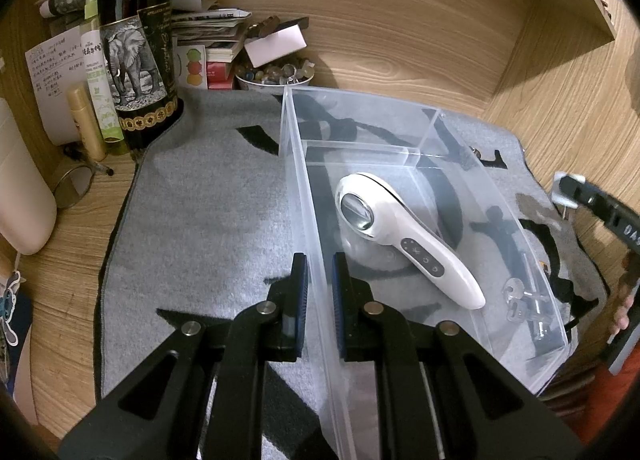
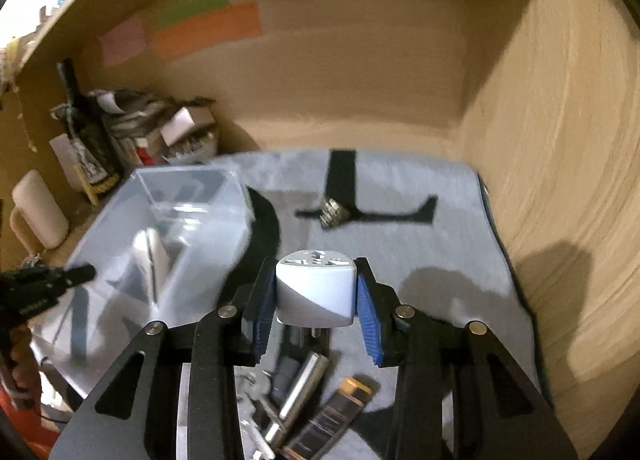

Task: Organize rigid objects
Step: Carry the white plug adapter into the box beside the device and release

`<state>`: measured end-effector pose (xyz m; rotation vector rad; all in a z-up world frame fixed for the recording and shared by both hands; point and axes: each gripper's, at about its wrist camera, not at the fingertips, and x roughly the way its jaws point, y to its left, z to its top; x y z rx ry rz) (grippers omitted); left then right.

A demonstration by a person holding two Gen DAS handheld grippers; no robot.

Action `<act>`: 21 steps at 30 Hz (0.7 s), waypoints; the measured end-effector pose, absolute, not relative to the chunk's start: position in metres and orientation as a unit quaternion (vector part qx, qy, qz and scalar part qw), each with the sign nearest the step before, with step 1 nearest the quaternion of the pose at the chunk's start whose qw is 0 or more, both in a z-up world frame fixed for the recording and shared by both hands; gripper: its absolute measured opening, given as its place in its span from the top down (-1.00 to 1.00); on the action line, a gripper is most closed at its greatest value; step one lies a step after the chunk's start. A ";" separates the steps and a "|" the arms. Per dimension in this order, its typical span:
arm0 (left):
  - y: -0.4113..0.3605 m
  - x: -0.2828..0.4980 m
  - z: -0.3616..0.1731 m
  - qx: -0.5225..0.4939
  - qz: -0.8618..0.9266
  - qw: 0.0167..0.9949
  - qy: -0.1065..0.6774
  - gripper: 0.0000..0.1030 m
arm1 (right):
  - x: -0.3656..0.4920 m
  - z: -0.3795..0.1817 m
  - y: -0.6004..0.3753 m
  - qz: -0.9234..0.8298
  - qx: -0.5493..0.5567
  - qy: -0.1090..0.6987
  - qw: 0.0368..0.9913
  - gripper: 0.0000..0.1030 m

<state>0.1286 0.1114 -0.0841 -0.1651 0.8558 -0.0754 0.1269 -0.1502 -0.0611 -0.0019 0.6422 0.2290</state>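
A clear plastic organizer box (image 1: 304, 180) stands on a grey mat (image 1: 208, 204). A white handheld device (image 1: 404, 232) and a clear key-like piece (image 1: 524, 300) lie inside it. My left gripper (image 1: 320, 280) is shut on the box's left wall, one finger on each side. My right gripper (image 2: 316, 292) is shut on a white travel adapter (image 2: 316, 288) and holds it above the mat, right of the box (image 2: 168, 228). It also shows at the right edge of the left wrist view (image 1: 600, 204).
A wine bottle (image 1: 138, 44), tubes, papers and a bowl of beads (image 1: 274, 74) crowd the back left. A metal cylinder (image 2: 300, 388), a dark lighter-like bar (image 2: 336, 412) and keys lie under my right gripper. A small metal cube (image 2: 332, 212) sits further back. Wooden walls enclose the desk.
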 end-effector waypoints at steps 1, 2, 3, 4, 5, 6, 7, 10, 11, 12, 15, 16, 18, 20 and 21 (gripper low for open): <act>0.111 0.129 -0.084 -0.080 -0.036 0.906 0.414 0.77 | 0.126 -0.058 -0.148 0.116 -0.003 0.310 0.944 0.33; 0.110 0.129 -0.084 -0.080 -0.036 0.906 0.414 0.77 | 0.125 -0.054 -0.144 0.122 -0.006 0.305 0.945 0.34; 0.110 0.129 -0.084 -0.080 -0.036 0.906 0.414 0.77 | 0.125 -0.049 -0.139 0.128 -0.010 0.298 0.946 0.34; 0.111 0.129 -0.084 -0.080 -0.036 0.906 0.414 0.77 | 0.124 -0.046 -0.135 0.133 -0.012 0.294 0.946 0.34; 0.110 0.129 -0.084 -0.080 -0.036 0.906 0.414 0.77 | 0.124 -0.043 -0.131 0.139 -0.016 0.291 0.947 0.34; 0.110 0.129 -0.084 -0.080 -0.036 0.906 0.414 0.77 | 0.124 -0.041 -0.127 0.144 -0.019 0.288 0.947 0.34; 0.111 0.129 -0.084 -0.080 -0.036 0.906 0.414 0.77 | 0.124 -0.039 -0.122 0.150 -0.022 0.284 0.947 0.34; 0.111 0.129 -0.084 -0.079 -0.036 0.906 0.414 0.77 | 0.123 -0.035 -0.108 0.169 -0.031 0.276 0.946 0.33; 0.111 0.129 -0.084 -0.079 -0.036 0.906 0.414 0.77 | 0.124 -0.034 -0.103 0.176 -0.033 0.275 0.945 0.34; 0.111 0.129 -0.084 -0.080 -0.036 0.906 0.414 0.77 | 0.124 -0.034 -0.099 0.182 -0.035 0.274 0.944 0.34; 0.111 0.128 -0.084 -0.079 -0.036 0.906 0.414 0.77 | 0.125 -0.034 -0.085 0.200 -0.042 0.276 0.939 0.33; 0.111 0.129 -0.084 -0.079 -0.036 0.906 0.414 0.77 | 0.126 -0.035 -0.081 0.205 -0.044 0.277 0.938 0.33; 0.111 0.129 -0.084 -0.080 -0.037 0.906 0.414 0.77 | 0.126 -0.039 -0.072 0.220 -0.048 0.285 0.932 0.33; 0.110 0.129 -0.084 -0.080 -0.036 0.906 0.414 0.77 | 0.126 -0.044 -0.063 0.229 -0.055 0.292 0.927 0.33; 0.111 0.128 -0.084 -0.080 -0.036 0.906 0.414 0.77 | 0.125 -0.047 -0.057 0.234 -0.060 0.296 0.924 0.33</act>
